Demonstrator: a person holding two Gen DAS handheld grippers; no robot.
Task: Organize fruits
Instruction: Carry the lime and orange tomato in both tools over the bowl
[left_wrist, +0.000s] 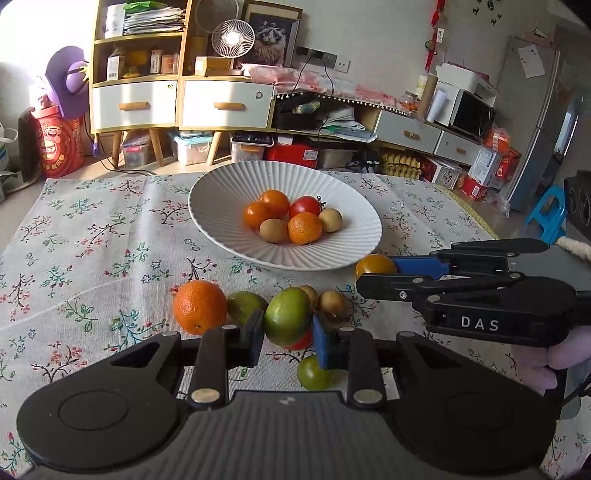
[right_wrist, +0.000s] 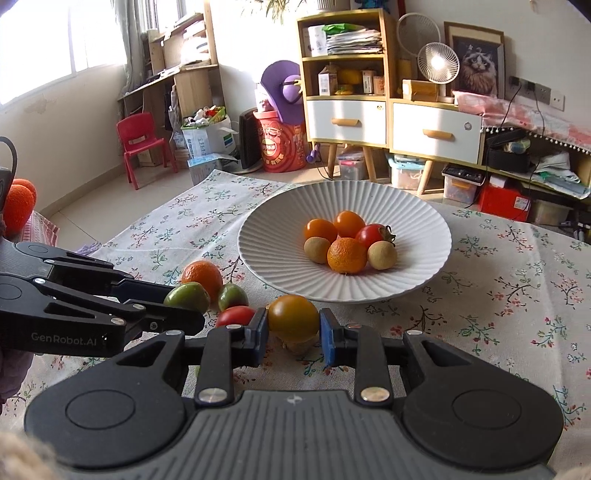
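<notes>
Both grippers clamp fruit: the left gripper (left_wrist: 288, 326) a green tomato (left_wrist: 287, 320), the right gripper (right_wrist: 293, 330) a yellow tomato (right_wrist: 293, 316); next, likely carrying each into the white bowl (right_wrist: 424, 273) ahead.

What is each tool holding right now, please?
Left tool: closed on the green tomato.
Right tool: closed on the yellow-orange tomato.

Both grippers, left gripper (left_wrist: 288, 334) and right gripper (right_wrist: 293, 330), are black plastic with silver screws, blue pads, and white lettering on their sides.
</notes>
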